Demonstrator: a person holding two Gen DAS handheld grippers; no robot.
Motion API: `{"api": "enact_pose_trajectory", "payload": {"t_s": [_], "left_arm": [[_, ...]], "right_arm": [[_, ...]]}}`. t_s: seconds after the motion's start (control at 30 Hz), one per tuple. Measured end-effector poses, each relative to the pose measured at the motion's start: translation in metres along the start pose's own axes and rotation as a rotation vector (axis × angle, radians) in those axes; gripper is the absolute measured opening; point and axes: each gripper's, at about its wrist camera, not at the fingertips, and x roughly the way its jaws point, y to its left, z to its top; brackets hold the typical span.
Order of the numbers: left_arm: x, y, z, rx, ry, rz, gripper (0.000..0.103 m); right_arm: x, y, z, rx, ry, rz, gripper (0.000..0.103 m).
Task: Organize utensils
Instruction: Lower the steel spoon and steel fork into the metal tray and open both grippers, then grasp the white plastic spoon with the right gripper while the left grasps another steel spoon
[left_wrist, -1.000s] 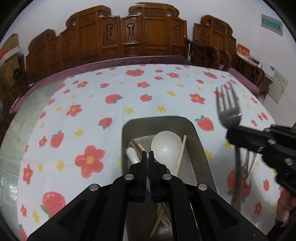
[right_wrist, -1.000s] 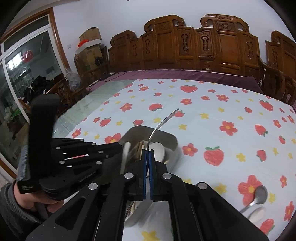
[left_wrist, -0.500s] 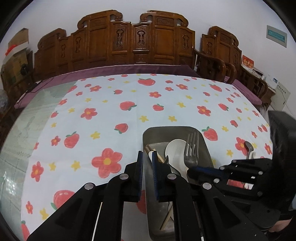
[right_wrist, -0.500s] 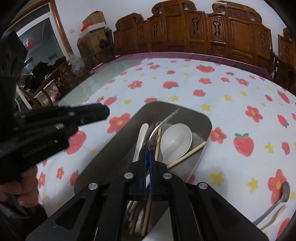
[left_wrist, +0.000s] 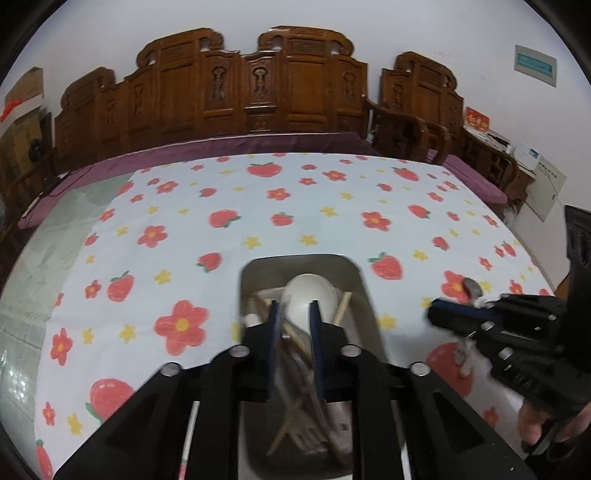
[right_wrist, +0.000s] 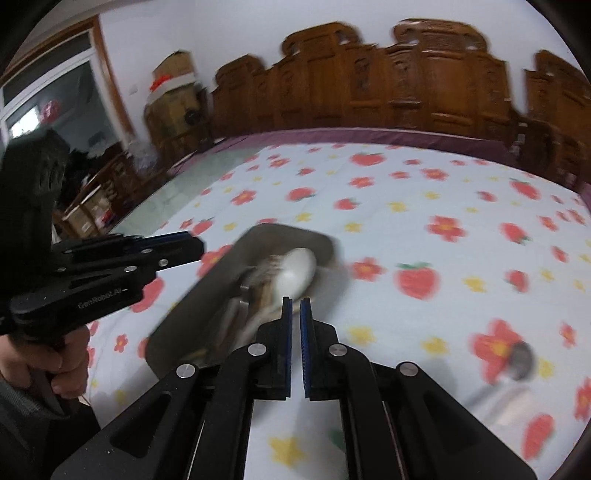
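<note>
A metal tray (left_wrist: 364, 291) sits on the strawberry tablecloth and holds a white ladle (left_wrist: 310, 295), chopsticks (left_wrist: 341, 308), a fork (left_wrist: 306, 435) and other utensils. My left gripper (left_wrist: 293, 314) hovers over the tray, open and empty. My right gripper (right_wrist: 296, 306) is slightly open and empty, right of the tray (right_wrist: 221, 280); it shows in the left wrist view (left_wrist: 439, 315). A metal spoon (right_wrist: 517, 363) and a white spoon (right_wrist: 513, 406) lie on the cloth at right.
Carved wooden chairs (left_wrist: 258, 85) line the table's far edge. A purple cloth border (left_wrist: 229, 146) rims the table. Boxes and a window (right_wrist: 74, 110) are at the left of the room. The person's hands (right_wrist: 48, 362) hold the gripper handles.
The right gripper let go of the fork into the tray and drew back to the right. The left gripper opened wider over the tray.
</note>
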Motion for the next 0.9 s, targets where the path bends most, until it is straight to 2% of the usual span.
{"api": "enact_pose_trajectory", "payload": {"t_s": [0.1,0.2,0.33,0.43,0.63,0.73,0.9], "left_arm": [[-0.003,-0.022,0.0,0.028,-0.01,-0.029,0.022],[-0.005,-0.044,-0.001,0.051,-0.017,-0.061,0.029],[-0.004,-0.072,-0.004,0.081,-0.017,-0.091,0.03],[-0.003,-0.087,-0.008,0.097,-0.013,-0.099,0.031],[0.004,-0.105,-0.017,0.128,0.003,-0.096,0.031],[0.006,-0.112,-0.019,0.14,0.009,-0.099,0.031],[0.008,-0.117,-0.023,0.149,0.016,-0.101,0.031]], "right_arm": [[-0.03,-0.034,-0.014,0.042,-0.018,-0.077,0.007],[-0.051,-0.068,-0.031,0.079,-0.025,-0.167,0.034],[-0.059,-0.116,-0.055,0.169,0.015,-0.252,0.041],[-0.052,-0.131,-0.068,0.204,0.037,-0.29,0.047],[-0.026,-0.138,-0.083,0.257,0.099,-0.337,0.054],[-0.019,-0.138,-0.085,0.292,0.102,-0.335,0.058],[-0.005,-0.13,-0.081,0.235,0.106,-0.391,0.062]]}}
